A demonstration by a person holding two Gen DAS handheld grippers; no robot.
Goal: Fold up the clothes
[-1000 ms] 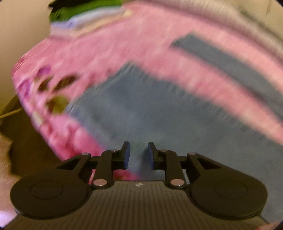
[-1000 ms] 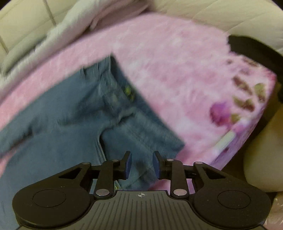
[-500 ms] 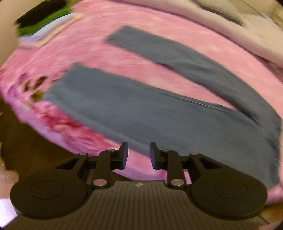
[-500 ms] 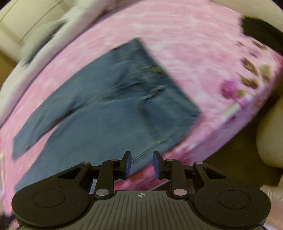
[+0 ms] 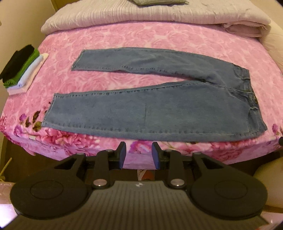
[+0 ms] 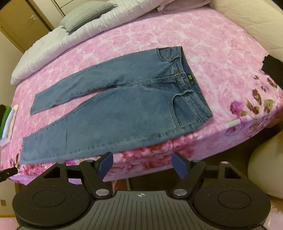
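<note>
A pair of blue jeans (image 5: 159, 109) lies spread flat on a pink floral blanket (image 5: 159, 40), legs pointing left and waist at the right. It also shows in the right wrist view (image 6: 123, 109), waistband at the upper right. My left gripper (image 5: 138, 154) is open and empty, held back in front of the bed's near edge, below the near leg. My right gripper (image 6: 142, 164) is open wide and empty, also off the bed's front edge, apart from the jeans.
A stack of folded clothes (image 5: 21, 69), black and green on top, sits at the bed's left edge; it also shows in the right wrist view (image 6: 7, 122). A folded light quilt (image 5: 150, 12) and grey pillow (image 6: 86, 14) lie at the back. A black item (image 6: 273, 70) sits at the bed's right edge.
Both grippers have pulled back from close over the jeans to off the bed's front edge. The right gripper's jaws have opened wider.
</note>
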